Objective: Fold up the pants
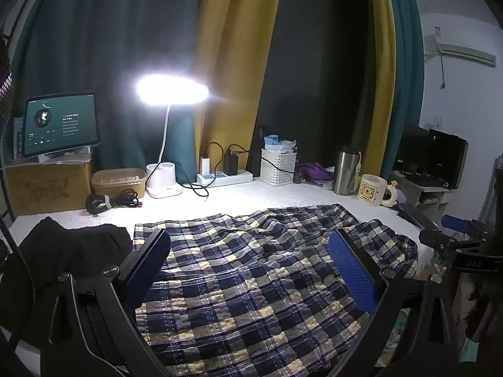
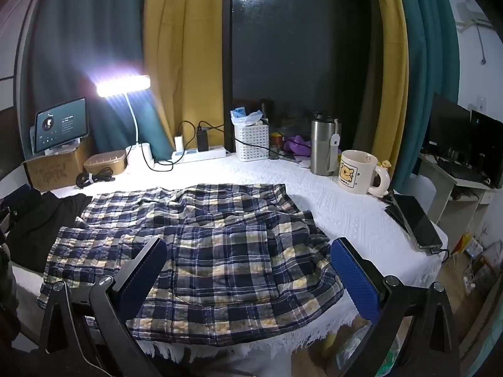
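Plaid pants (image 1: 251,270) in navy, white and yellow lie rumpled on the white-covered table (image 1: 226,198). My left gripper (image 1: 251,248) hovers over them with its blue pads wide apart and nothing between them. In the right wrist view the same pants (image 2: 201,245) spread from the table's middle to its fringed front edge. My right gripper (image 2: 248,251) stands open above their near part, holding nothing. At the far right of the left wrist view, the right gripper's black body (image 1: 456,238) shows.
A black garment (image 1: 72,245) lies left of the pants. Along the back stand a lit desk lamp (image 1: 173,91), a tablet (image 1: 59,122) on a cardboard box, a power strip, a white basket (image 2: 251,141), a steel flask (image 2: 323,144) and a mug (image 2: 358,172). A phone (image 2: 415,220) lies at the right edge.
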The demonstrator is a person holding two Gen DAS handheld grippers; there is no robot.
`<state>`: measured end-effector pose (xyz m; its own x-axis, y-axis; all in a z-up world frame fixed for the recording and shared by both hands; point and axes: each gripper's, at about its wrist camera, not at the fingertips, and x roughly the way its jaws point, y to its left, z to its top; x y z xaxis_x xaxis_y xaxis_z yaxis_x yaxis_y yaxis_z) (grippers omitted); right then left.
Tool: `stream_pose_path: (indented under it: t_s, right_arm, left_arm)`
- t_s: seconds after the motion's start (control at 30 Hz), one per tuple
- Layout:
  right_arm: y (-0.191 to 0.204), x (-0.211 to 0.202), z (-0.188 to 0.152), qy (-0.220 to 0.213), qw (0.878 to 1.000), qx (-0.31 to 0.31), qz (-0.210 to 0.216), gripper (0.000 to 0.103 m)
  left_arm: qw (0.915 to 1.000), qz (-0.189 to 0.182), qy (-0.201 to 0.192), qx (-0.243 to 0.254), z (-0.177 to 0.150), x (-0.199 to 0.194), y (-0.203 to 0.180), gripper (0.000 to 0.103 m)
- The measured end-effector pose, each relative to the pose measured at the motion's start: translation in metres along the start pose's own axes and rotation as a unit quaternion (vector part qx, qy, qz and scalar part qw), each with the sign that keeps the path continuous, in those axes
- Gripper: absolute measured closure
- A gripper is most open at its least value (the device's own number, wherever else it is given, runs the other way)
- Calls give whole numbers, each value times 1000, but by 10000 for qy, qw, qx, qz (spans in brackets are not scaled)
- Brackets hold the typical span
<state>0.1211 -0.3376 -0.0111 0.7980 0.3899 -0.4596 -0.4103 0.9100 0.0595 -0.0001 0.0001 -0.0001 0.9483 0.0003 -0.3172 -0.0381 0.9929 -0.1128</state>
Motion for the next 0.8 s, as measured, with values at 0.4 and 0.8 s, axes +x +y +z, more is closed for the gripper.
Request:
stream_pose_path:
  t_s: [0.4, 0.8]
  right_arm:
    - [1, 0, 0, -1, 10000, -5, 2, 0]
    - [2, 0, 0, 4, 10000, -13, -4, 0]
  left_arm:
    - [10000, 8, -27, 5, -5, 4, 2, 3]
    - [10000, -34, -92, 19, -3, 5, 3, 3]
